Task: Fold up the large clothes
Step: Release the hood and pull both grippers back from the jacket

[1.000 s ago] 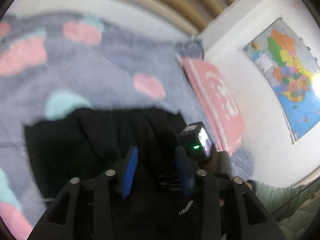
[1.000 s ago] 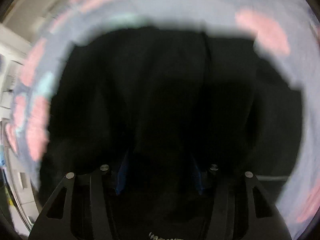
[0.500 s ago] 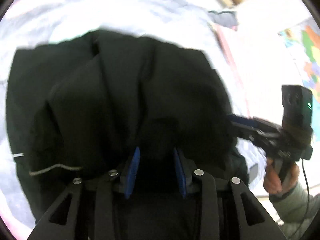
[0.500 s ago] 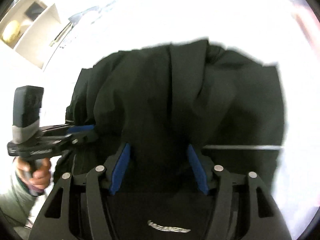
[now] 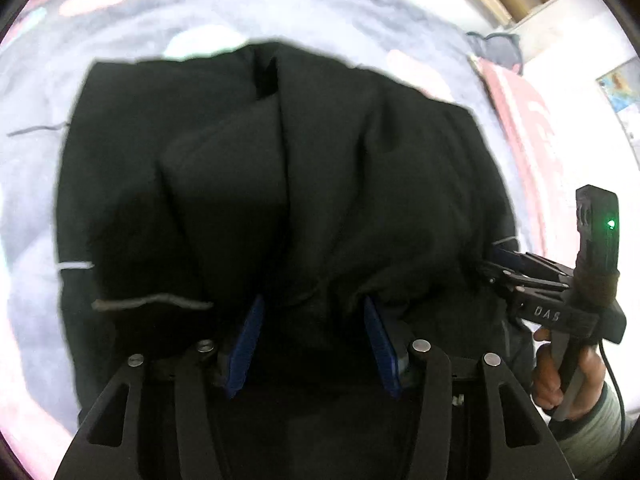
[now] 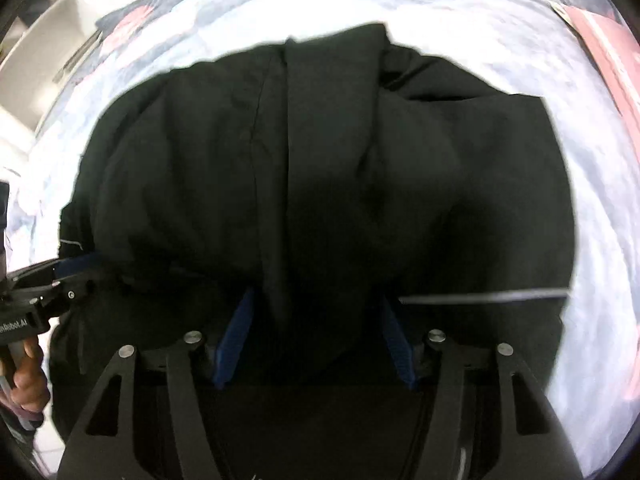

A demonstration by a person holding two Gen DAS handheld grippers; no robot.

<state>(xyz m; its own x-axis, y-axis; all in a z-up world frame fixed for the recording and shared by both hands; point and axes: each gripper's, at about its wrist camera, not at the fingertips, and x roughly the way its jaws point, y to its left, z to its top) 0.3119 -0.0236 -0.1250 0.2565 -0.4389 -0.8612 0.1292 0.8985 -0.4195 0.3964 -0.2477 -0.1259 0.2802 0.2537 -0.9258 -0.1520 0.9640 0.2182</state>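
A large black garment (image 5: 280, 184) hangs bunched over a grey bed cover with pink and teal patches (image 5: 132, 12). My left gripper (image 5: 312, 316) is shut on a fold of the black cloth between its blue pads. My right gripper (image 6: 316, 320) is likewise shut on the garment (image 6: 320, 160), with cloth filling the gap between its pads. Each gripper shows in the other's view: the right one (image 5: 504, 268) at the garment's right edge, the left one (image 6: 72, 268) at its left edge. A thin grey cord (image 5: 152, 302) lies on the cloth.
A pink folded cloth (image 5: 528, 128) lies at the bed's right side by a white wall with a map (image 5: 620, 84). White shelving (image 6: 44, 52) stands at the far left in the right wrist view. The bed cover (image 6: 600, 168) surrounds the garment.
Both grippers lifted and pulled back with the garment, so it now hangs spread between them over the bed. The grippers have moved apart to its two sides.
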